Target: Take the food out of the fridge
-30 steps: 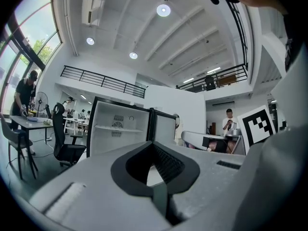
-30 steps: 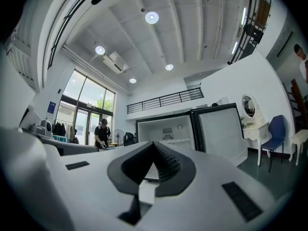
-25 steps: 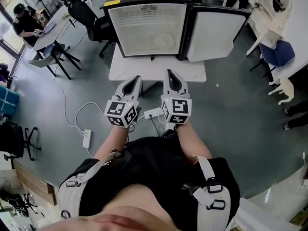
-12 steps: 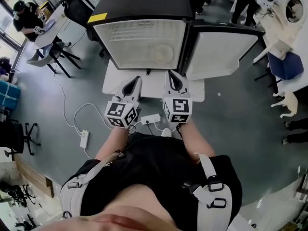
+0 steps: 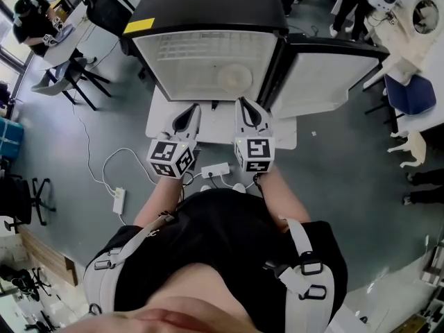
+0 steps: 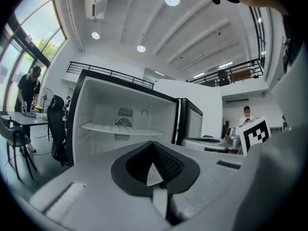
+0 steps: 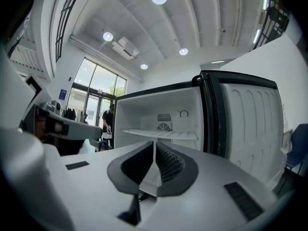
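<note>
A black fridge stands in front of me, its door swung open to the right. Its white inside holds one bare shelf, and I see no food on it. The right gripper view shows the same shelf and the ribbed inner door. My left gripper and right gripper are held side by side just short of the fridge's opening, pointing level at it. Both are shut and hold nothing; the pads meet in the left gripper view and the right gripper view.
The fridge rests on a low white platform. A power strip lies at my feet, and another lies left with its cable. Chairs and a person at a desk are at the far left. A blue chair is on the right.
Both grippers and I have moved closer to the open fridge, which now fills more of the head view. Both grippers stay shut and empty.
</note>
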